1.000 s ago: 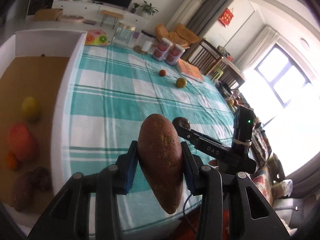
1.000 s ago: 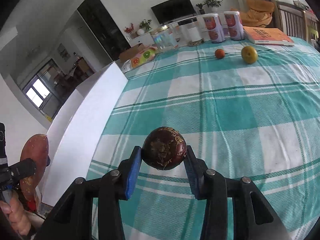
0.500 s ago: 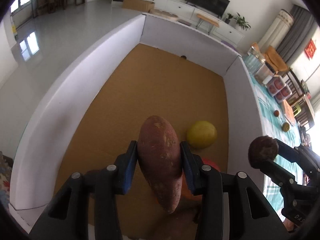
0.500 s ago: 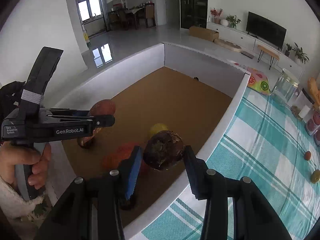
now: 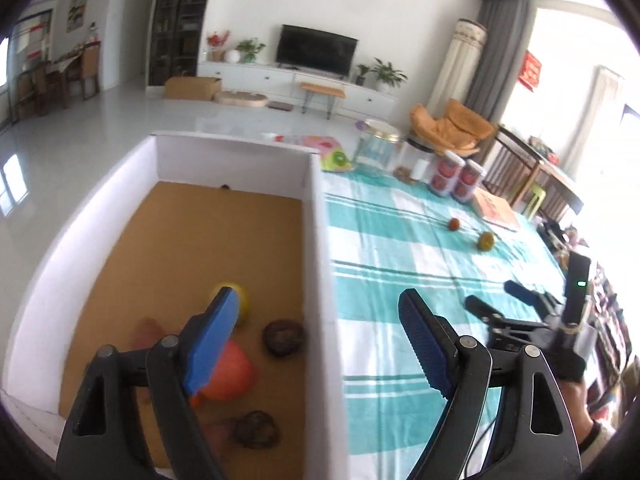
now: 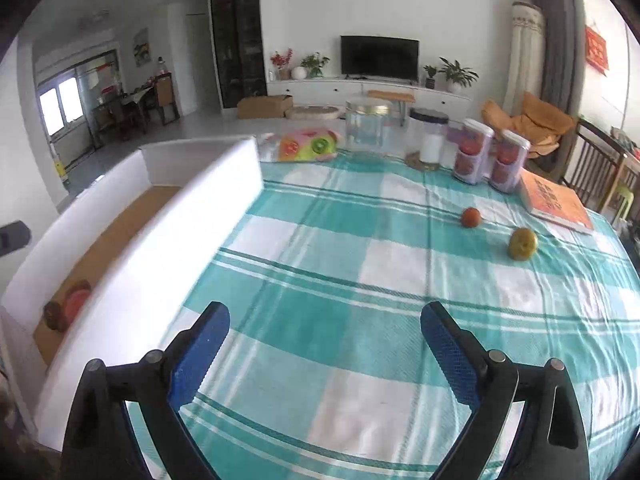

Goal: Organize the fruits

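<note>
My left gripper (image 5: 314,294) hangs over the right wall of the white box (image 5: 316,240), its jaws opening with nothing between them. On the box's brown floor lie a yellow fruit (image 5: 243,300), a dark round fruit (image 5: 284,336), an orange-red fruit (image 5: 230,376), another dark fruit (image 5: 256,428) and a blurred reddish shape (image 5: 146,330). My right gripper (image 6: 322,308) is above the teal checked cloth (image 6: 320,280), jaws opening and empty; it also shows as the right gripper (image 5: 491,294) in the left wrist view. A small orange fruit (image 6: 471,217) and a yellow-green fruit (image 6: 522,243) rest far right on the cloth.
At the table's far edge stand a glass jar (image 6: 367,126), a white container (image 6: 430,140), two red-labelled cans (image 6: 490,160) and a fruit-print packet (image 6: 308,146). An orange book (image 6: 554,202) lies at the far right. The box's tall wall (image 6: 168,248) borders the cloth on the left.
Both grippers opened and let go: the sweet potato and the dark round fruit are no longer held. Both views swung right, from over the box towards the cloth.
</note>
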A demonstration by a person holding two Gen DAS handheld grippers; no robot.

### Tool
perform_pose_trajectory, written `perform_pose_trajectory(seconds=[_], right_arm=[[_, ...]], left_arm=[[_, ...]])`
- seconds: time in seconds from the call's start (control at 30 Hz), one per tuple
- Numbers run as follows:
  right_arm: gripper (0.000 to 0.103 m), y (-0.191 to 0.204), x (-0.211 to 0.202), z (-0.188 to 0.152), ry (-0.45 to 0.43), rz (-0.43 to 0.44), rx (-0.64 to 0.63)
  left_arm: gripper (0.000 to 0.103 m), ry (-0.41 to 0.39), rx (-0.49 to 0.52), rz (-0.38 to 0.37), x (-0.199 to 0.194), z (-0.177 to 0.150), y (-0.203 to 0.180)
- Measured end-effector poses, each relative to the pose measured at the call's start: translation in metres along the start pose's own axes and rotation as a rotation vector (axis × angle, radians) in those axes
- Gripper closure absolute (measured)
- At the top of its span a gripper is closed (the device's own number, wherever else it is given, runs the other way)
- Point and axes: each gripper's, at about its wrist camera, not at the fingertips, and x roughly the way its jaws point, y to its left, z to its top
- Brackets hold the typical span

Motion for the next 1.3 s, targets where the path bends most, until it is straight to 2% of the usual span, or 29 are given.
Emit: perform_pose_trajectory(seconds=[0.1,0.2,0.33,0.43,0.57,0.7,0.83,0.97,1.3], right_arm=[[0.007,-0.067,0.021,-0.041,0.081,-0.128,0.115],[0.007,-0.12,0.013,-0.069,0.087,-0.208,0.233],[0.007,-0.156,0.004,-0.095,0.086,-0.291,0.301],[0.007,-0.175,0.006,-0.105,0.119,-0.271,0.375],[0.002,-0.172,0.013,-0.103,0.148,-0.288,0.364],[0.0,-0.169,0.017,-0.103,0.161,-0.295,0.35],[0.0,-0.168,0.018,-0.103,0.162,-0.297,0.348],[0.0,-0.169,0.018,-0.103,0.162,-0.297,0.348],[0.0,-0.169,0.017,-0.103,0.162,-0.297,0.348]], left_arm=[[0.015,0.066,0.121,-0.123,0.024,-0.017,-0.061],[0.015,0.15,0.185,-0.18,0.066,-0.041,-0.109],[0.015,0.19,0.257,-0.109,0.128,-0.066,-0.143],[0.015,0.186,0.265,-0.072,0.151,-0.073,-0.151],[0.015,0.17,0.275,-0.023,0.183,-0.065,-0.157],[0.015,0.195,0.287,0.022,0.21,-0.065,-0.155],[0.014,0.19,0.302,0.036,0.21,-0.067,-0.157],[0.009,0.201,0.325,0.047,0.214,-0.069,-0.162],[0.007,0.203,0.323,0.045,0.214,-0.068,-0.161]])
